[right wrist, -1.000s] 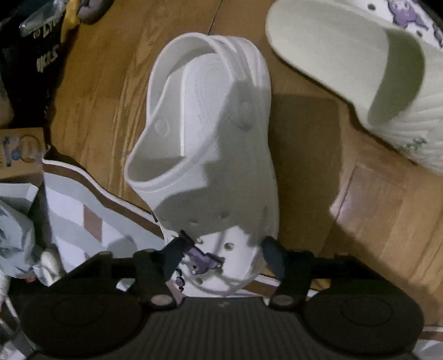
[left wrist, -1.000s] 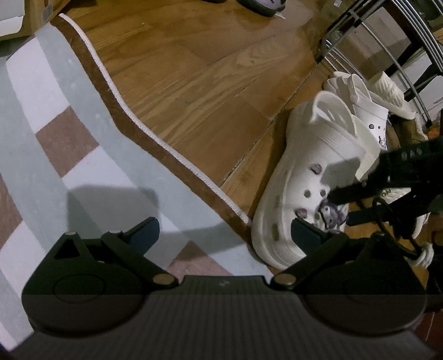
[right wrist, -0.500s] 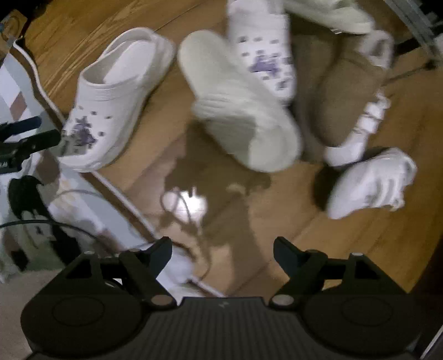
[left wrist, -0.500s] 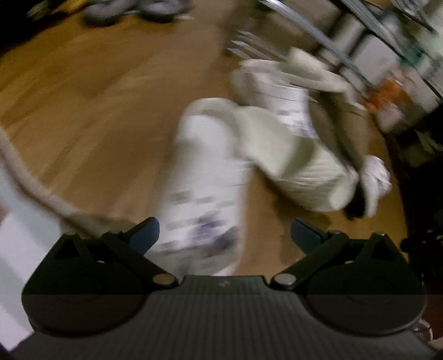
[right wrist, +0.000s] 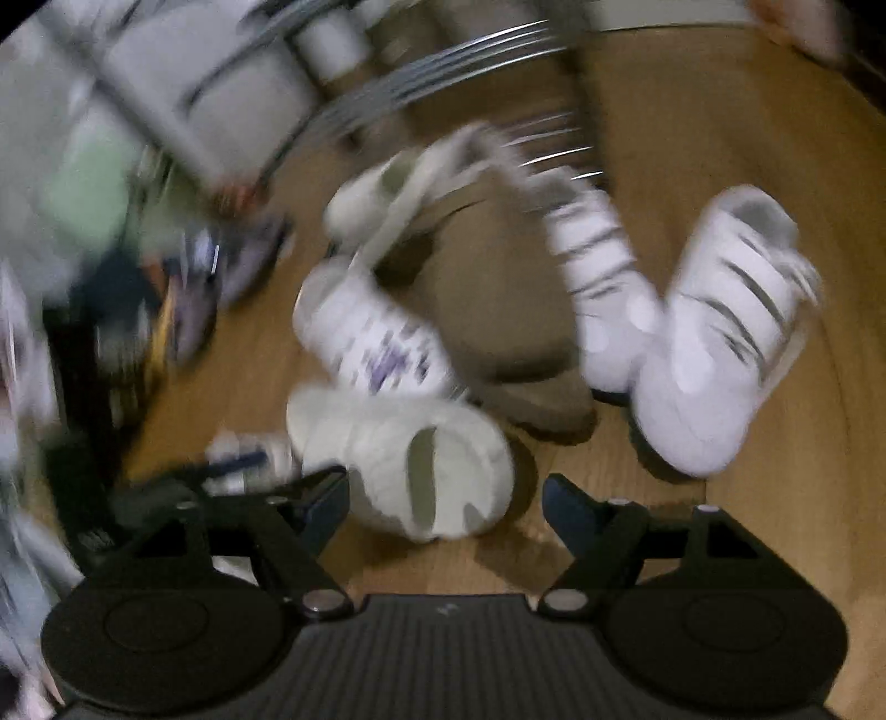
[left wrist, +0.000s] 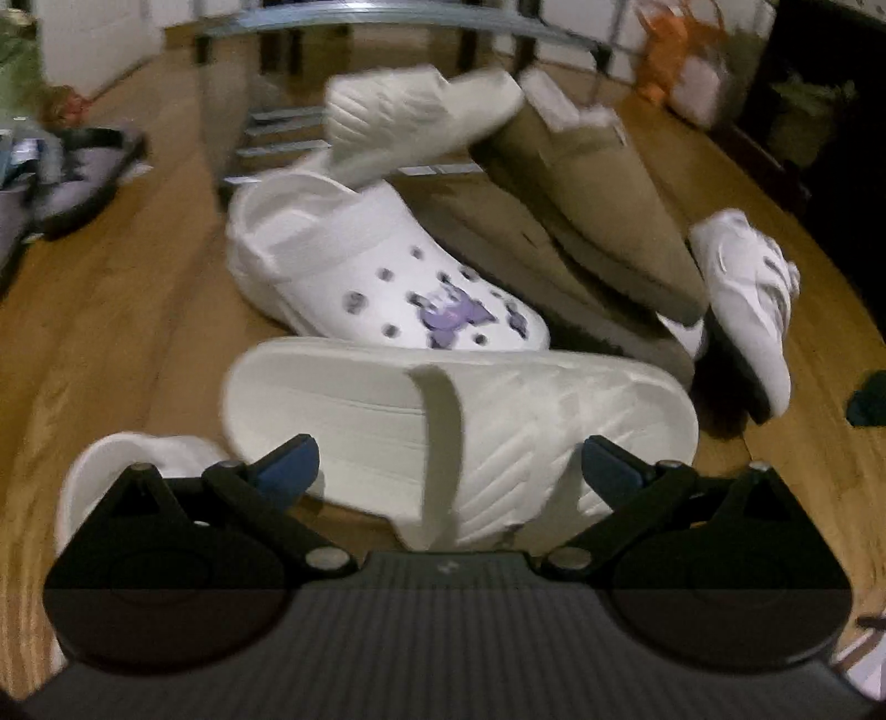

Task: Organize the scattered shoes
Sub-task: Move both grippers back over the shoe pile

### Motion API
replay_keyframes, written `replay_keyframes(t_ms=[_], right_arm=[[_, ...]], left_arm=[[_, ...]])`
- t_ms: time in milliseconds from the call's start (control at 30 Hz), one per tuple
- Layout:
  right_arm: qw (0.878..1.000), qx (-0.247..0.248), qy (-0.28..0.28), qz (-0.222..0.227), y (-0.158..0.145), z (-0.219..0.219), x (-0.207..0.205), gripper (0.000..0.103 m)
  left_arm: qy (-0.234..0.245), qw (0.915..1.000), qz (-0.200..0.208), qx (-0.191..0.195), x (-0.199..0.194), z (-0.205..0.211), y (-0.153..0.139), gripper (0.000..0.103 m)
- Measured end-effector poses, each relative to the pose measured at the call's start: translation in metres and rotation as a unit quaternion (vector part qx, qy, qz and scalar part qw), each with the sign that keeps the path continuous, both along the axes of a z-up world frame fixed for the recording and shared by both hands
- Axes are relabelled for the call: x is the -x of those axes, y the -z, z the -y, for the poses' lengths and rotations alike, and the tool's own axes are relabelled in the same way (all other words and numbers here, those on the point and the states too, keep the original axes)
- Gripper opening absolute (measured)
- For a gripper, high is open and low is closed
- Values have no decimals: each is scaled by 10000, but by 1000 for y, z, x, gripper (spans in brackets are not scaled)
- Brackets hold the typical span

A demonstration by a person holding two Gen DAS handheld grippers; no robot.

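A pile of shoes lies on the wooden floor. My left gripper (left wrist: pixel 448 465) is open above a cream ribbed slide (left wrist: pixel 498 421), its fingers to either side and not touching it. Behind the slide sit a white clog with purple charms (left wrist: pixel 376 266), a second cream slide (left wrist: pixel 410 111), a tan slipper boot (left wrist: pixel 598 205) and a white sneaker (left wrist: pixel 747 299). In the blurred right wrist view my right gripper (right wrist: pixel 446 493) is open with its jaws closing slightly. Nothing is held between them. The cream slide (right wrist: pixel 398 443) lies on the floor just ahead of it.
A metal shoe rack (left wrist: pixel 387 22) stands behind the pile. A grey sandal (left wrist: pixel 77 171) lies at the far left and another white clog (left wrist: pixel 127 459) by my left finger. Two white strapped sneakers (right wrist: pixel 725 332) lie right of the tan boot (right wrist: pixel 498 310). Clutter is blurred at the left.
Both grippers swung away from the rug towards the shoe pile. The right gripper let go of the white clog's toe and opened wide. The left gripper stayed open.
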State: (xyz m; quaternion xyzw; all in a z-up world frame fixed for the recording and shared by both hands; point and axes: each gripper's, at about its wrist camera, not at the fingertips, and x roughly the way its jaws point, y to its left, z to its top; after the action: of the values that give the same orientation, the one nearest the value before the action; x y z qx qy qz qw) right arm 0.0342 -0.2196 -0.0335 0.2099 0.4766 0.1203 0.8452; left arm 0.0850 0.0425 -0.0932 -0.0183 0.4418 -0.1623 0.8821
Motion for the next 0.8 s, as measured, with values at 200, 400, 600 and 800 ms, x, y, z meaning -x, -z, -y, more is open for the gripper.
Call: replay_keyframes(t_ms=[200,400,600,800], right_arm=[[9985,-41,519,162,6,41,28,74],[9975,-14,693,98,10,54,31,74],[9984,88,559,30,16,49,32,74],[9988,33,472,-123,25,47,33,74]], left_arm=[[445,9972,-139,582,2,21,2,58],[72,9954,-349,893,2,19,-2,48],[-35,9935,-492,1023,5,19,-2,43],[648,9915,-557,977,15,39,-8,21]])
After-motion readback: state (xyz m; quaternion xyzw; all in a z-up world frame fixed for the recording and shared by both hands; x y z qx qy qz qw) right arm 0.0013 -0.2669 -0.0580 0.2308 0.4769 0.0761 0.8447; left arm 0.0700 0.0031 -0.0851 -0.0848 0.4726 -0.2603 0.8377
